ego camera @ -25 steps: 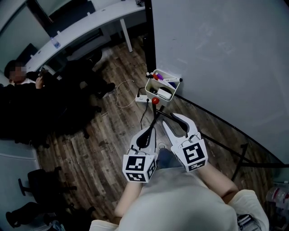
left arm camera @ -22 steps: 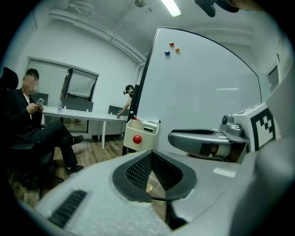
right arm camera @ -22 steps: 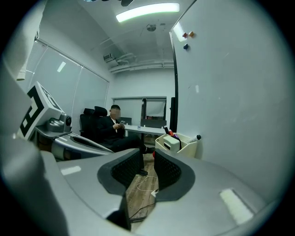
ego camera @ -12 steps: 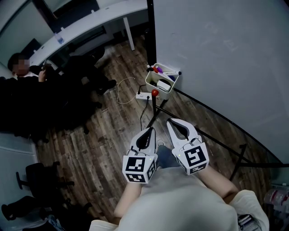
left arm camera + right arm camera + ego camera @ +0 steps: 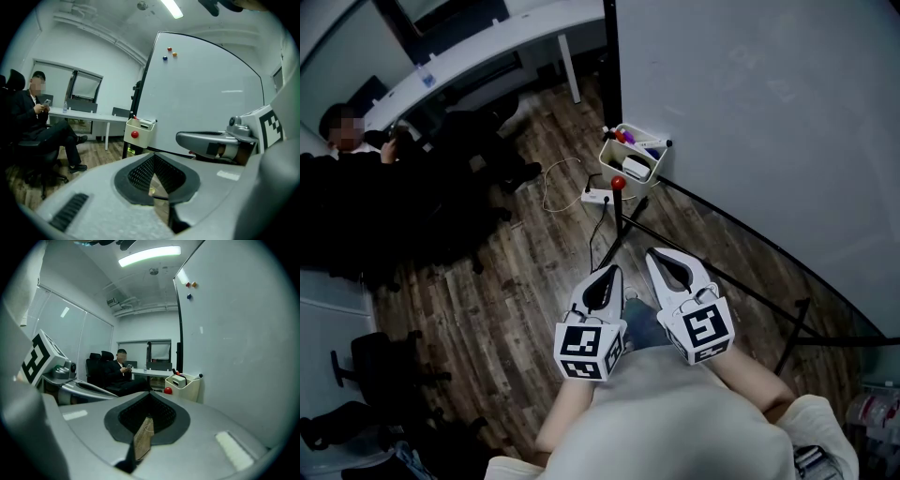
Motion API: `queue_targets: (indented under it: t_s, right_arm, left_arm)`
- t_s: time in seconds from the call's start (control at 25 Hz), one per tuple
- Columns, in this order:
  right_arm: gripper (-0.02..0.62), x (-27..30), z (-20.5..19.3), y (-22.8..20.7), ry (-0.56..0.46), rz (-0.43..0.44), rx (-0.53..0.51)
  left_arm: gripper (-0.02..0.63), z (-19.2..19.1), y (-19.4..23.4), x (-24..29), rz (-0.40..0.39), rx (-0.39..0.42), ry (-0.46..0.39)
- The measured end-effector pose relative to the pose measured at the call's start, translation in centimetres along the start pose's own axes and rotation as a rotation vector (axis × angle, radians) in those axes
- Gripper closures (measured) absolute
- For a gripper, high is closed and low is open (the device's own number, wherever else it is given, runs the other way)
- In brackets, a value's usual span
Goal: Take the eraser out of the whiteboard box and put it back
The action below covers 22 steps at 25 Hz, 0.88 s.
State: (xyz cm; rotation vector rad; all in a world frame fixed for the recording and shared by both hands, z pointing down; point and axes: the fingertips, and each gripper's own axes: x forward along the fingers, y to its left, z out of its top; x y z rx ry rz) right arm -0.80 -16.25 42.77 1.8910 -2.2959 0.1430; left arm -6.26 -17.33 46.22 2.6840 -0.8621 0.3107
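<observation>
The white whiteboard box point(image 5: 609, 161) hangs at the lower left edge of the whiteboard point(image 5: 750, 112), a red ball point(image 5: 619, 182) on its front. The white eraser point(image 5: 636, 169) lies inside it beside several markers. Both grippers are held side by side well short of the box, pointing at it. My left gripper point(image 5: 608, 274) is shut with nothing in it. My right gripper point(image 5: 659, 255) has just been closing and is shut, also with nothing between its jaws. The right gripper view shows the box point(image 5: 187, 386) and eraser point(image 5: 178, 379) ahead; the left gripper view shows the box point(image 5: 140, 132) too.
A seated person point(image 5: 356, 187) is at the left by a long white desk point(image 5: 487, 47). A power strip point(image 5: 595, 198) and cable lie on the wood floor under the box. The whiteboard's black stand legs point(image 5: 722, 281) run across the floor on the right.
The right gripper's jaws were spread a second ago and are now together. The box now sits higher and smaller in the head view, farther from both grippers.
</observation>
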Motion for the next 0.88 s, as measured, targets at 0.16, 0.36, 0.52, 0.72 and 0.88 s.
queue_targets:
  t_s: [0.16,0.36,0.52,0.72,0.88]
  right_arm:
    - [0.591,-0.5,-0.1,0.4,-0.001,0.007,0.001]
    - [0.591,-0.8,-0.2,0.6,-0.005,0.005,0.005]
    - [0.591,-0.7,-0.3,0.8,-0.011,0.009,0.010]
    - [0.591,-0.5,-0.3,1.2,-0.012,0.013,0.009]
    - [0.591,-0.5,-0.2,1.3,-0.013,0.015,0.010]
  left_arm:
    - [0.601,-0.1,-0.2,-0.3,0.003,0.001,-0.005]
    - [0.601,-0.1,-0.2,-0.6,0.010,0.004,-0.010]
    - [0.601,0.0,0.0,-0.7,0.018,0.003,-0.016]
    - [0.601,0.1,0.2,-0.9,0.022,0.003,-0.020]
    - [0.601,0.2,0.1,-1.0,0.024,0.002,-0.021]
